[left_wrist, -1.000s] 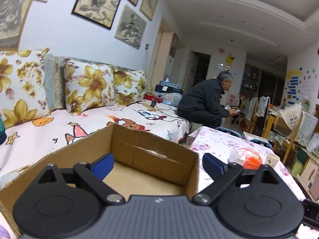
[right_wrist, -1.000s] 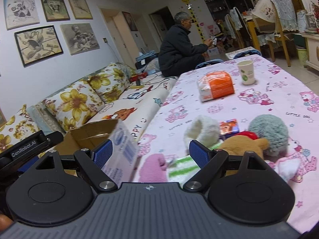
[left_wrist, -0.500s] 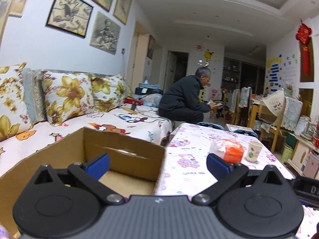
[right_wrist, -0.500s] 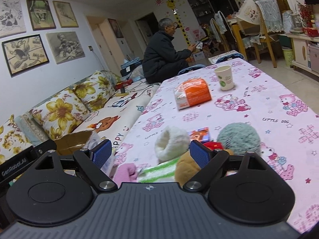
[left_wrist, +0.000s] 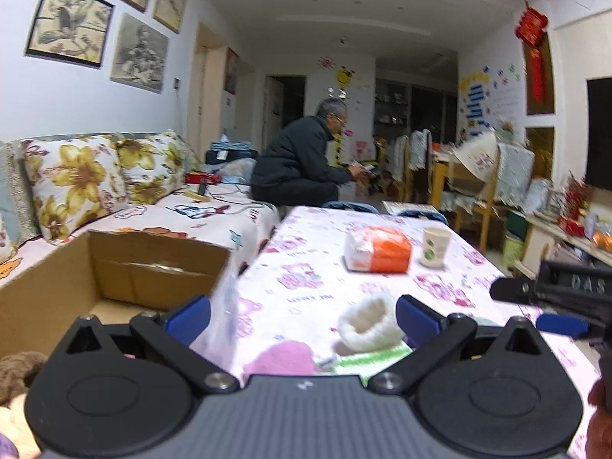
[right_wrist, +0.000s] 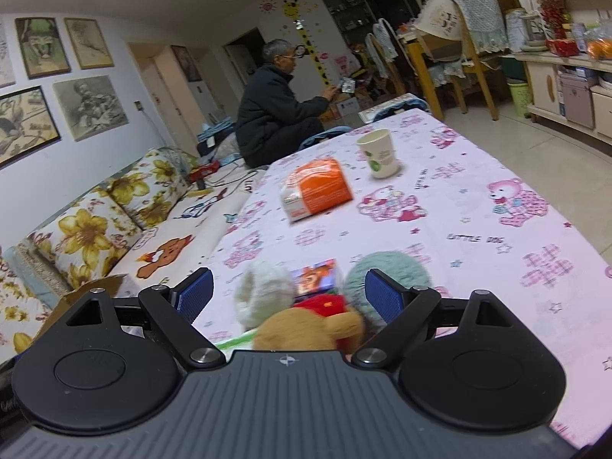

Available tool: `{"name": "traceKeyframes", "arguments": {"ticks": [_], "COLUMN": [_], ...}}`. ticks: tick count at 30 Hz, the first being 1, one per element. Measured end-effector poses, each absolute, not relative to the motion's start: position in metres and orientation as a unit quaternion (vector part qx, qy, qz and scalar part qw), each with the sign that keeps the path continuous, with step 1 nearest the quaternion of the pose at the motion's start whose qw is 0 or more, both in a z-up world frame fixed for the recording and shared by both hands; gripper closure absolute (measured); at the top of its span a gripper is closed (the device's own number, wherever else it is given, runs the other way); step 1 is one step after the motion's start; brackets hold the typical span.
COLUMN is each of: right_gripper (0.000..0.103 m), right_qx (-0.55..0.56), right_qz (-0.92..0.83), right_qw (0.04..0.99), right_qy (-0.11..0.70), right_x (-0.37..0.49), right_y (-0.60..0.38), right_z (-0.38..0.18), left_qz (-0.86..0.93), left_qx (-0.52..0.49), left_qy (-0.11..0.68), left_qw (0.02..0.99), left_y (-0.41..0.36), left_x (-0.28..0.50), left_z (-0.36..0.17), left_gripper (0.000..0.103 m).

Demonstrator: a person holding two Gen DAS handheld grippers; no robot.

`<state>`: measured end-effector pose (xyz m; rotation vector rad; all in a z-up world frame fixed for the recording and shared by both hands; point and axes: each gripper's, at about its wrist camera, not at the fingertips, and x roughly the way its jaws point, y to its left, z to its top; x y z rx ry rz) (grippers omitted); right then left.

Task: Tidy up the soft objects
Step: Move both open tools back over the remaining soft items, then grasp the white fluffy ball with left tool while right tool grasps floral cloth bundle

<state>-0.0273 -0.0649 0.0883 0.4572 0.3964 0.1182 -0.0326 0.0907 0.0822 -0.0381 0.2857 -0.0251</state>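
Room: living room, with a sofa [left_wrist: 160, 206] of flowered cushions along the left wall and a seated person [left_wrist: 302, 164] at the far end.
Table: pink cartoon tablecloth [right_wrist: 478, 206] carrying an orange packet [right_wrist: 317, 187] and a paper cup [right_wrist: 378, 153], both well beyond the toys.
Box: open cardboard box [left_wrist: 153, 264] at the table's left edge, beside the sofa; something brown and fuzzy shows at its near corner (too little visible to name).
Soft pile: brown plush toy [right_wrist: 306, 329] with a red top nearest the camera, white fluffy piece [right_wrist: 264, 290] to its left, teal fluffy ball [right_wrist: 386, 271] to its right, pink item [left_wrist: 283, 355] and green-striped cloth [left_wrist: 367, 355] further left.
Right gripper [right_wrist: 288, 290]: fingers spread wide, nothing between them; the brown plush lies straight ahead and centred in the gap.
Left gripper [left_wrist: 302, 313]: also spread and empty, pointing across the box's edge toward the white piece.
Key relation: the right gripper is the nearer one to the plush, which sits directly forward of it, while the box lies off to the left, so I judge a forward reach and then a leftward carry.
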Motion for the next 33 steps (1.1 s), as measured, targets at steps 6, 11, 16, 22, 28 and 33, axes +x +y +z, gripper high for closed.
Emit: {"name": "traceKeyframes", "arguments": {"ticks": [6, 11, 16, 22, 28, 33], "right_gripper": [0.000, 0.000, 0.000, 0.000, 0.000, 0.005], "right_qx": [0.229, 0.237, 0.224, 0.221, 0.230, 0.190], "right_qz": [0.043, 0.042, 0.062, 0.093, 0.127, 0.129], "right_qw": [0.949, 0.940, 0.932, 0.914, 0.900, 0.906], "right_qy": [0.212, 0.241, 0.277, 0.327, 0.348, 0.356], "right_x": [-0.017, -0.013, -0.016, -0.020, -0.026, -0.030], "right_y": [-0.077, -0.083, -0.079, -0.082, -0.080, -0.070], "right_z": [0.081, 0.074, 0.068, 0.058, 0.052, 0.050], "left_qz": [-0.057, -0.085, -0.095, -0.096, -0.099, -0.108], "left_qx": [0.015, 0.043, 0.057, 0.073, 0.084, 0.090], "left_qy": [0.172, 0.199, 0.225, 0.246, 0.257, 0.270], "left_qw": [0.983, 0.975, 0.968, 0.962, 0.958, 0.953], "left_y": [0.064, 0.046, 0.038, 0.029, 0.020, 0.015], "left_x": [-0.030, -0.028, -0.025, -0.017, -0.011, -0.006], "left_z": [0.070, 0.056, 0.044, 0.034, 0.028, 0.023], "left_gripper": [0.001, 0.003, 0.009, 0.014, 0.024, 0.040]}}
